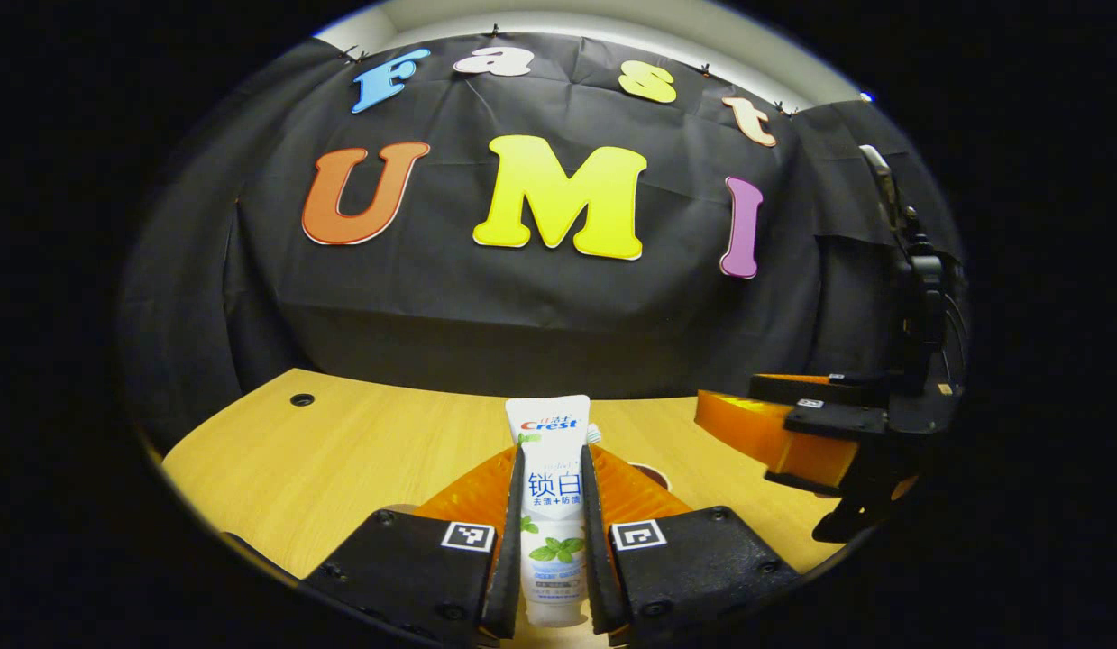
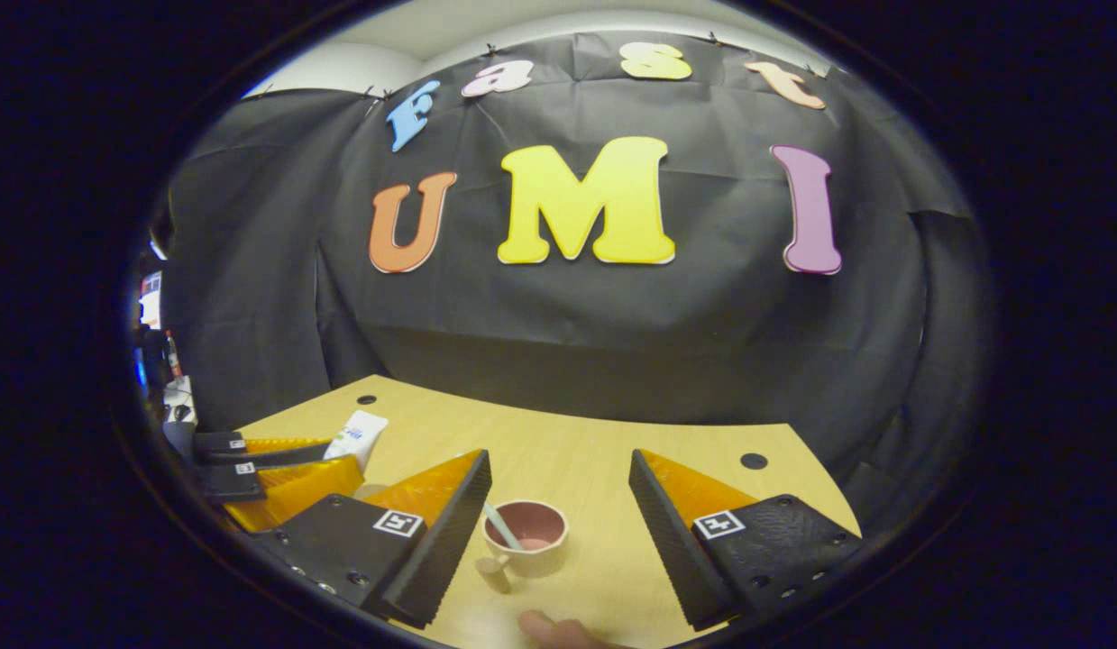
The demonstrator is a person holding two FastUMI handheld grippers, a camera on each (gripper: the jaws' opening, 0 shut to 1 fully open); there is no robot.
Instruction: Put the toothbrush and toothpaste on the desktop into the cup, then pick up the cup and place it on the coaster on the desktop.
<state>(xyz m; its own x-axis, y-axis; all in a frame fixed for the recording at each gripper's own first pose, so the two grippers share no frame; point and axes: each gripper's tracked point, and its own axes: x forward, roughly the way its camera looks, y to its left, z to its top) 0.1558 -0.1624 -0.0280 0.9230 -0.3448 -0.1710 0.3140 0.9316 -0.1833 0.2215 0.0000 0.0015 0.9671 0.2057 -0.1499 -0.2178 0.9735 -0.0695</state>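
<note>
Both fingers of your left gripper (image 1: 553, 532) clamp the white toothpaste tube (image 1: 549, 505); your right gripper (image 2: 558, 541) hangs open above the pink ceramic cup (image 2: 529, 539) holding the toothbrush (image 2: 503, 526).

In the left gripper view, the toothpaste (image 1: 550, 505) stands upright between the left gripper's (image 1: 551, 541) 2 fingers, above the desktop (image 1: 342, 451), with the right gripper (image 1: 792, 433) off to its right. In the right gripper view, the cup (image 2: 526, 538) sits on the desktop between the right gripper's (image 2: 558, 532) spread fingers, the toothbrush (image 2: 502, 526) leaning inside it.
</note>
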